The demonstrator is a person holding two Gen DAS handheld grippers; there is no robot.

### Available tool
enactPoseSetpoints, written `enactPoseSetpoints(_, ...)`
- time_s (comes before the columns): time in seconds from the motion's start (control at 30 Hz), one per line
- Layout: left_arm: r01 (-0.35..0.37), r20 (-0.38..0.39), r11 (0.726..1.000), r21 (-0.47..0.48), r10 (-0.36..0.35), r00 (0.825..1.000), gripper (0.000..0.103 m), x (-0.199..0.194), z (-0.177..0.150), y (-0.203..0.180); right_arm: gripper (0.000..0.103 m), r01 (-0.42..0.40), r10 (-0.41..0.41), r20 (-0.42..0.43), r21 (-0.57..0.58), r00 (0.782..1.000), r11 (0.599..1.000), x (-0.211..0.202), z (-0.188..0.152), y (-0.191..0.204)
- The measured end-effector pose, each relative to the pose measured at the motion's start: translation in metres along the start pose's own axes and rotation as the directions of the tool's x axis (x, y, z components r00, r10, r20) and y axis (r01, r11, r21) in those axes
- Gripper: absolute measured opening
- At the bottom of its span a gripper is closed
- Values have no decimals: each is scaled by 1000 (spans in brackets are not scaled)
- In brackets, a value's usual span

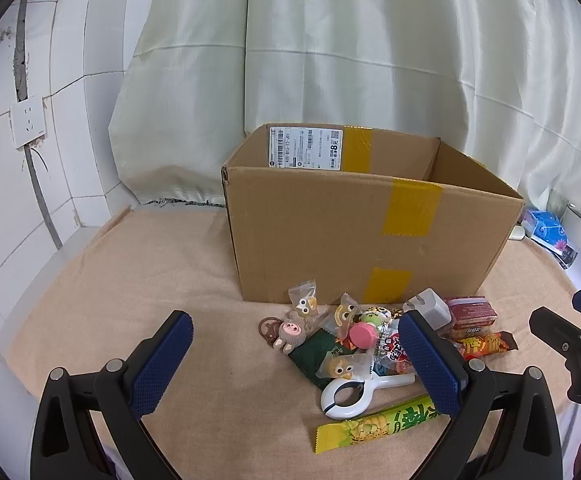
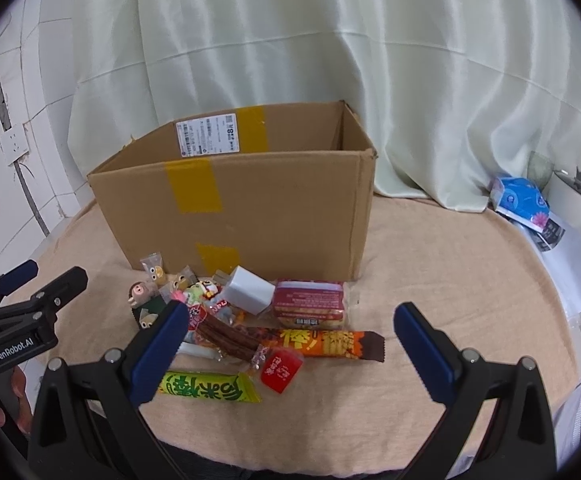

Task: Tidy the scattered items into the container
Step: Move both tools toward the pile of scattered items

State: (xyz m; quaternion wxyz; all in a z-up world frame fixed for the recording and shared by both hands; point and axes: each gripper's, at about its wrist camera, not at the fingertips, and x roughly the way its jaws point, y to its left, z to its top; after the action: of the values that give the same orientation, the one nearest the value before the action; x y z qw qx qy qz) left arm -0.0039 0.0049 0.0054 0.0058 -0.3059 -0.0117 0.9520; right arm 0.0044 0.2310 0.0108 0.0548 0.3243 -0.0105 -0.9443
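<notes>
Corrugated cardboard box (image 1: 354, 216), top open; crinkly snack wrappers (image 2: 322, 342) heaped before it. Left gripper (image 1: 298, 360) and right gripper (image 2: 290, 350) both wide, holding nothing.

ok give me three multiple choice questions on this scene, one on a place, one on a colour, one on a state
1. Where does the pile of snacks and toys lie?
A. inside the box
B. on the cloth in front of the box
C. behind the box

2. What colour is the tape on the cardboard box?
A. yellow
B. red
C. blue

3. How do the left gripper and right gripper stand?
A. both open, holding nothing
B. both shut on snacks
C. one open, one shut

Answers: 1 B, the orange snack bar and white charger rest before the front wall. 2 A, yellow strips cross the wall. 3 A, wide gaps show between the fingers.
</notes>
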Motion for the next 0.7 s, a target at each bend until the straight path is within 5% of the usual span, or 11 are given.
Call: enactPoseSetpoints(0.7, -3, -1, 1000, -2, 3, 1000, 103, 1, -1, 2, 103, 5, -5, -4, -10, 1000, 1000, 1, -1, 0)
